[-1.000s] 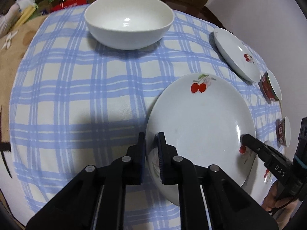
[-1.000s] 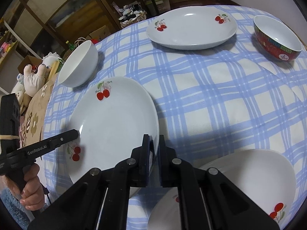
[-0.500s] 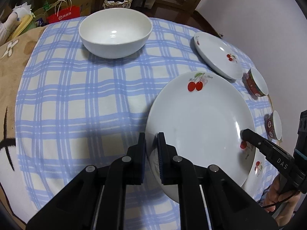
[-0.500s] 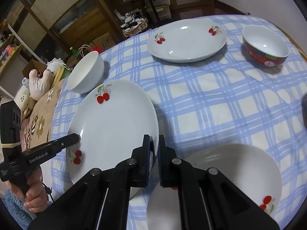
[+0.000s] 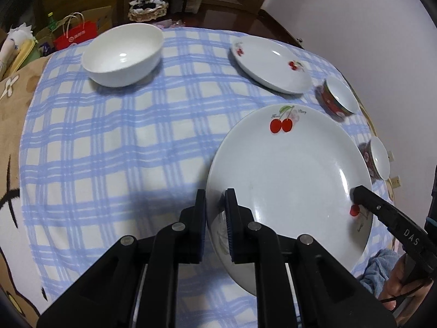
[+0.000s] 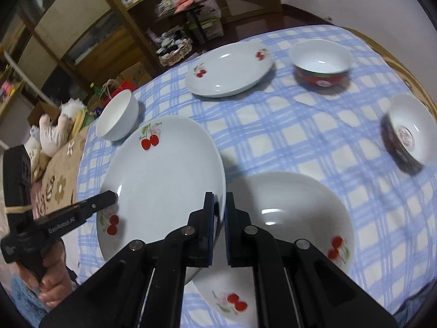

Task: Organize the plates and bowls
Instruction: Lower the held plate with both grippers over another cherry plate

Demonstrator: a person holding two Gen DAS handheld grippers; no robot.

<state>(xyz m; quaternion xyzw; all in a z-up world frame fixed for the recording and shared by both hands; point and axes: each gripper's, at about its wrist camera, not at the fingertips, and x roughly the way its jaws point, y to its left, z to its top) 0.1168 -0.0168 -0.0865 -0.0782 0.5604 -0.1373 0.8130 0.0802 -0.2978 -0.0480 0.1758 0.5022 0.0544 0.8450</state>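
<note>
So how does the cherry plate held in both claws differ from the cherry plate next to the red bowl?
The held plate is pinched at opposite rim edges by the left claw and the right claw, tilted, off the cloth; the far plate lies flat on the checked tablecloth, untouched. The held plate looks larger, though it is nearer. Both are white with red cherry prints.

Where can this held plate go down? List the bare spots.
Bare checked cloth lies between the white bowl and the held plate. A smaller gap lies between the far plate and near plate. It is crowded by the red bowls.
</note>
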